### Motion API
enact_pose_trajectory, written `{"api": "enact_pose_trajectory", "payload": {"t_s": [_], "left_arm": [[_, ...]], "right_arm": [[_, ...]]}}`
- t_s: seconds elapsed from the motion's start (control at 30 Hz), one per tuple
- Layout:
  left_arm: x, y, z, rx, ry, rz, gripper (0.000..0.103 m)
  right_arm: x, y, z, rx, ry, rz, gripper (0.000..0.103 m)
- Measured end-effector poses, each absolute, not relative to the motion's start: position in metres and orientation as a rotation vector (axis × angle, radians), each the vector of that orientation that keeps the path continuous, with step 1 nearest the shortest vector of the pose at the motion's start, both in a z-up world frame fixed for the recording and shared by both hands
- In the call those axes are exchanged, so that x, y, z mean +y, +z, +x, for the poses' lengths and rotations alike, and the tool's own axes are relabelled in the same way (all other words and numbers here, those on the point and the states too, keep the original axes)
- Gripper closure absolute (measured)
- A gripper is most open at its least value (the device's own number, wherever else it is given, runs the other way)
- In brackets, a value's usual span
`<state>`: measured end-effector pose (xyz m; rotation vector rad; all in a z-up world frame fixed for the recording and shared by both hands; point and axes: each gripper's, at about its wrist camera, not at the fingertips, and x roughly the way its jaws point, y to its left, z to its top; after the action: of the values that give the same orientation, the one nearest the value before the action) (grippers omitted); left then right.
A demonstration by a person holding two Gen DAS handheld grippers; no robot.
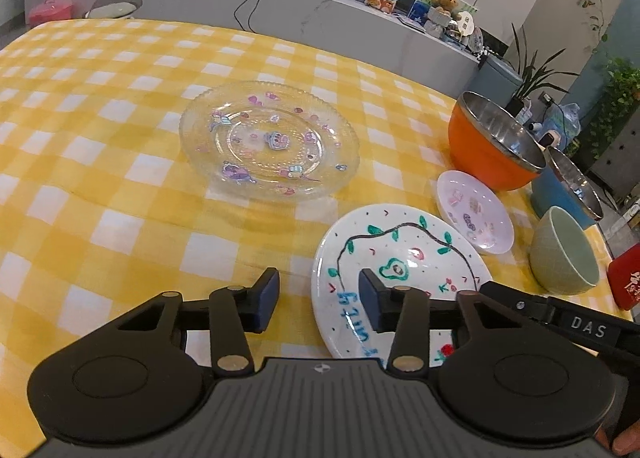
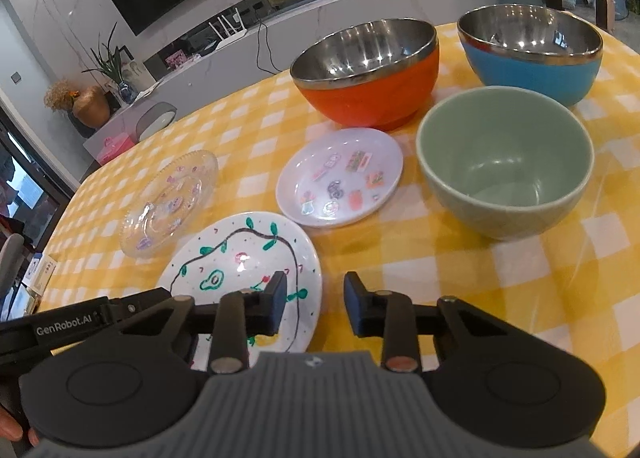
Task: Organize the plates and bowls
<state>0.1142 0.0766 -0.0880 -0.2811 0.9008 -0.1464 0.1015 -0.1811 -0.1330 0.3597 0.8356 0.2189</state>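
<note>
So you look to be at the very start: nothing is stacked yet, and every plate and bowl lies apart on the yellow checked table (image 2: pixel 500 278).

Nearest you, both tools hover over the white painted plate (image 2: pixel 248 262). Your left tool (image 1: pixel 319 298) has its fingers spread apart and empty, one pad above the bare cloth and the other above the plate's near-left part; I cannot tell whether that pad touches the glaze. Your right tool (image 2: pixel 315 303) is likewise apart and holds nothing, its left pad over the plate's right edge, its right pad over the cloth.

Just beyond lies the small lilac sticker plate (image 2: pixel 340 178), close beside the painted one but not on it. To its left, a little farther off, sits the clear glass plate (image 1: pixel 269 140). To the right stands the green bowl (image 2: pixel 506 160), upright and empty. Farthest back stand the orange steel bowl (image 2: pixel 366 74) and the blue steel bowl (image 2: pixel 532 52), side by side, whether touching I cannot tell.

My judgement: the painted plate is your first pick. Its rim lies low against the cloth, so you would need one finger slid under the edge and one above before closing. Likely the plates then nest by size, and the bowls likewise.
</note>
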Motion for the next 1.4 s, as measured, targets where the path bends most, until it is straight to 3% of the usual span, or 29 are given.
{"api": "enact_pose_trajectory", "payload": {"t_s": [0.03, 0.23, 0.47, 1.4], "left_arm": [[0.076, -0.088, 0.114, 0.902, -0.152, -0.285, 0.058], [0.073, -0.09, 0.114, 0.912, -0.175, -0.292, 0.075], [0.071, -0.089, 0.114, 0.917, -0.157, -0.279, 0.084], [0.082, -0.041, 0.07, 0.979, -0.062, -0.27, 0.086]], "right_arm": [[-0.181, -0.134, 0.102, 0.839, 0.224, 0.364, 0.08], [-0.18, -0.136, 0.101, 0.849, 0.239, 0.377, 0.088], [-0.184, -0.137, 0.1, 0.855, 0.228, 0.405, 0.093], [-0.187, -0.121, 0.068, 0.941, 0.329, 0.517, 0.095]]}}
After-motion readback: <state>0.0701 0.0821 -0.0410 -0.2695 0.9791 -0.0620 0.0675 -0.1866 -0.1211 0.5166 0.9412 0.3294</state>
